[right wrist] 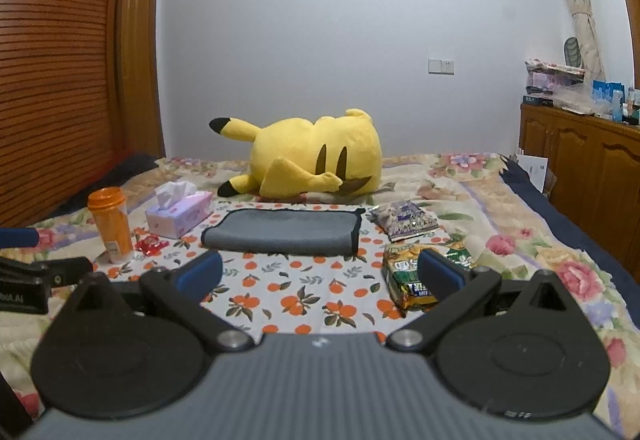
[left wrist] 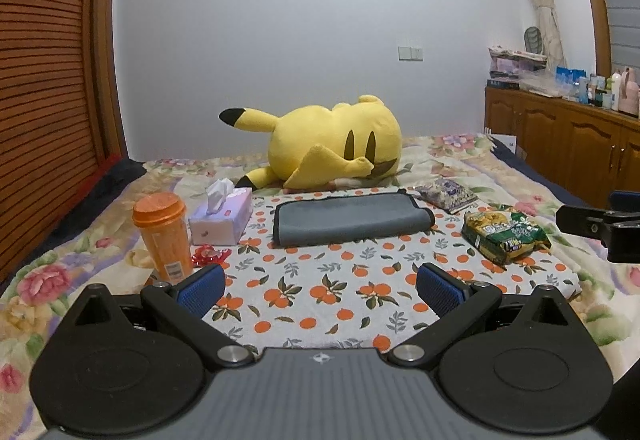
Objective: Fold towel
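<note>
Left gripper: held low over the near part of the orange-print cloth, fingers aimed toward the far wall. Jaws spread wide, blue pads well apart, nothing between them. Its black body also shows at the left edge of the right wrist view.

Right gripper: same level pose, just to the right of the left one, pointing the same way. Jaws spread wide, nothing held. The right pad sits in front of the green snack bag in view; contact cannot be told.

Left to right on the bed:
- orange bottle, upright, off the cloth's left edge
- red wrapper beside the bottle's base
- tissue box, a tissue sticking up from it
- grey towel, centre of the cloth's far part, well ahead of both grippers. Already folded into a flat band; long axis runs left to right across the view, the dark-bound end at the right, a rounded fold along the near edge.
- purple snack packet, just past the towel's right end
- green snack bag, nearer and to the right

Behind the towel, a yellow plush toy lies on its side, black-tipped ear pointing left.
</note>
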Motion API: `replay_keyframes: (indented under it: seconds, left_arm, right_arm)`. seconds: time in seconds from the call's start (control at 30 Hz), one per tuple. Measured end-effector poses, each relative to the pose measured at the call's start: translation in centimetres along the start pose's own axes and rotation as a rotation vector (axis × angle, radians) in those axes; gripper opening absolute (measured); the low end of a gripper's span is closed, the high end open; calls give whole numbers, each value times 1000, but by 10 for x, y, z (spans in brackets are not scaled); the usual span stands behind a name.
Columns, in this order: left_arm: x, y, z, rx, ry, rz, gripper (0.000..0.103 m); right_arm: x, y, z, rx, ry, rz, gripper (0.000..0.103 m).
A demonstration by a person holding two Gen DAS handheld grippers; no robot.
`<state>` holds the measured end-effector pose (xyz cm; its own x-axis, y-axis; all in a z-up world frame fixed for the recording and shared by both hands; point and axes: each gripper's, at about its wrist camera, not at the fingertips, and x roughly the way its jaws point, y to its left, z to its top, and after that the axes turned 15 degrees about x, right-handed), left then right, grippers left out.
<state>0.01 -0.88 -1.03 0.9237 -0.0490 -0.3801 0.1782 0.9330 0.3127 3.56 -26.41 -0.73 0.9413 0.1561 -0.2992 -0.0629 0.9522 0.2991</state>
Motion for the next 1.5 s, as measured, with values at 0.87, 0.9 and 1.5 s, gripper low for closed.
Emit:
replay_keyframes:
  seconds: [0.87, 0.9, 1.5]
  left_arm:
    - [-9, 5, 3, -14, -67, 26, 103]
    - [-8, 5, 2, -14, -66, 25, 103]
    - [-5, 7, -1, -13, -60, 24, 103]
  right_arm:
    - [-5, -7, 3, 28, -50, -5, 103]
    - [-5, -7, 3, 29, -50, -6, 103]
    - [-5, -7, 3, 29, -49, -6, 103]
